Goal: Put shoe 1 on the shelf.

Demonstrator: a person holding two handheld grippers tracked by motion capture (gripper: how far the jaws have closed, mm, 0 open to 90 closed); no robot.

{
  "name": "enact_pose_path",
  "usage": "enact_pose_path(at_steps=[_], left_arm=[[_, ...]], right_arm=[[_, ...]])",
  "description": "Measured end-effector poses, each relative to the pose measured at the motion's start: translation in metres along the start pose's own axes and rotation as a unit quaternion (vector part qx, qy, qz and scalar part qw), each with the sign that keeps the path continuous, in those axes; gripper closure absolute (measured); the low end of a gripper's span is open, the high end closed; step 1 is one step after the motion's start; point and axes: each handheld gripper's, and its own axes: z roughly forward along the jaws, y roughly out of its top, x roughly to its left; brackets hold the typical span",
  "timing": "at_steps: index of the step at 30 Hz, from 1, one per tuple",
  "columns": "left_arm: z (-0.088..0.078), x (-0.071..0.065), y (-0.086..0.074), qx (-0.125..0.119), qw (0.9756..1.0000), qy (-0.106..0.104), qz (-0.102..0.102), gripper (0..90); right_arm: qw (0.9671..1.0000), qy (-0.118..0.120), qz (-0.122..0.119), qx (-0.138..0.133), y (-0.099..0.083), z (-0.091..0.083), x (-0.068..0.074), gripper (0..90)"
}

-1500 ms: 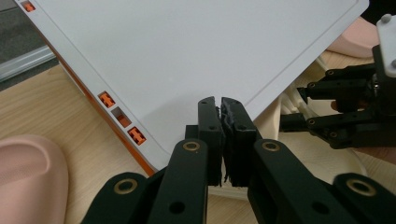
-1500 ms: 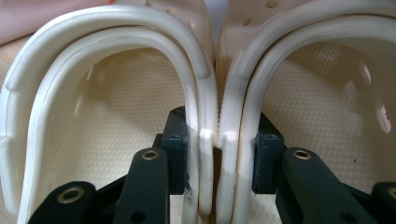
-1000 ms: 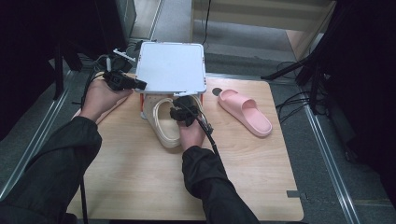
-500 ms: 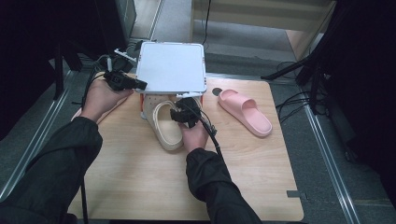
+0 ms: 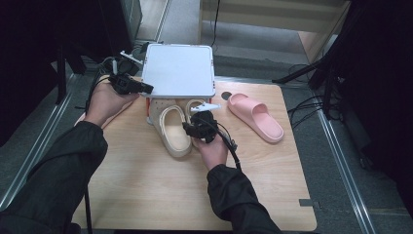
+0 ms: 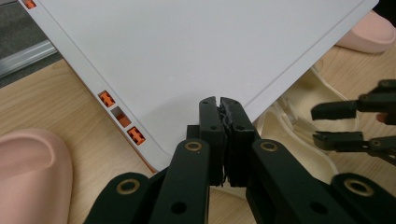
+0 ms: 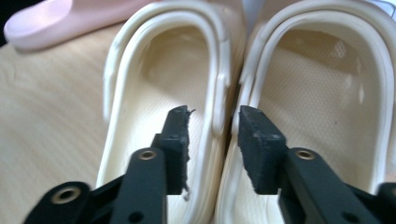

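Two cream slippers (image 5: 173, 134) (image 7: 154, 93) lie side by side on the wooden table (image 5: 146, 195), their toes under a raised white lid (image 5: 180, 68) (image 6: 187, 51) with orange clips. My right gripper (image 5: 191, 124) (image 7: 212, 137) is open and its jaws have just been closing, one pad inside the left slipper, the other at the right slipper's rim (image 7: 254, 93), with the adjoining rims between them. My left gripper (image 5: 148, 88) (image 6: 219, 105) is shut, its tips at the lid's near edge; I cannot tell whether they pinch it. The right gripper (image 6: 336, 123) shows beside it.
A pink slipper (image 5: 255, 117) (image 7: 51, 21) lies right of the cream pair. Another pink slipper (image 6: 32, 172) lies by my left hand. Cables (image 5: 104, 63) trail off the table's back left. Bare table spreads in front of the slippers.
My right hand has shifted a little to the right and toward me, and its jaws stand narrower than half a second ago. The left hand, lid and slippers have stayed put.
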Motion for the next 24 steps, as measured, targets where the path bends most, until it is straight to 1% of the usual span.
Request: enact_pose_path(at_steps=[1, 3, 5, 6, 7, 8, 9, 10, 12, 13, 14, 16, 18, 21, 23, 24], left_arm=[[0.0, 0.0, 0.0, 0.0, 1.0, 0.0, 0.0, 87.8], [0.0, 0.001, 0.0, 0.002, 1.0, -0.001, 0.0, 87.9], [0.0, 0.001, 0.0, 0.001, 1.0, -0.001, 0.001, 87.9], [0.0, 0.001, 0.0, 0.0, 1.0, -0.001, -0.002, 87.9], [0.0, 0.001, 0.0, 0.0, 1.0, -0.001, -0.002, 87.9], [0.0, 0.001, 0.0, 0.001, 1.0, -0.001, -0.002, 87.9], [0.0, 0.001, 0.0, 0.001, 1.0, 0.0, -0.001, 88.0], [0.0, 0.001, 0.0, 0.002, 1.0, 0.0, -0.002, 88.0], [0.0, 0.0, 0.0, 0.002, 1.0, 0.0, -0.004, 88.0], [0.0, 0.0, 0.0, 0.003, 1.0, 0.0, -0.005, 88.1], [0.0, 0.0, 0.0, 0.003, 1.0, 0.0, -0.006, 88.1], [0.0, 0.001, 0.001, 0.004, 1.0, 0.0, -0.004, 88.0], [0.0, 0.001, 0.001, 0.003, 1.0, -0.002, -0.008, 88.0], [0.0, 0.0, 0.002, 0.006, 1.0, 0.001, -0.006, 88.0], [0.0, -0.001, 0.002, 0.009, 1.0, 0.001, -0.001, 89.1], [0.0, -0.001, 0.002, 0.008, 1.0, -0.001, -0.003, 89.3]], right_arm=[[1.0, 0.003, -0.004, 0.002, -0.002, -0.003, 0.001, 70.3], [0.9997, 0.025, -0.001, 0.003, -0.008, -0.01, 0.003, 78.6], [0.9993, 0.039, 0.001, 0.0, -0.013, -0.014, 0.004, 83.6], [0.9986, 0.053, 0.001, 0.005, -0.018, -0.019, 0.007, 89.0], [0.9986, 0.053, 0.001, 0.005, -0.018, -0.019, 0.007, 89.0], [0.9984, 0.056, -0.007, 0.005, -0.021, -0.02, 0.009, 90.0], [0.9982, 0.058, -0.01, 0.007, -0.024, -0.022, 0.012, 90.0], [0.9977, 0.065, -0.015, 0.008, -0.029, -0.025, 0.014, 90.0], [0.9976, 0.066, -0.017, 0.009, -0.031, -0.026, 0.015, 90.0], [0.9973, 0.068, -0.026, 0.011, -0.038, -0.029, 0.017, 90.0], [0.9973, 0.068, -0.026, 0.011, -0.038, -0.029, 0.017, 90.0], [0.9966, 0.078, -0.027, 0.011, -0.047, -0.032, 0.019, 90.0], [0.9962, 0.081, -0.028, 0.012, -0.051, -0.033, 0.02, 90.0], [0.9955, 0.086, -0.035, 0.021, -0.06, -0.033, 0.021, 90.0], [0.9953, 0.086, -0.036, 0.027, -0.065, -0.031, 0.02, 90.0], [0.9951, 0.088, -0.036, 0.028, -0.068, -0.03, 0.02, 90.0]])
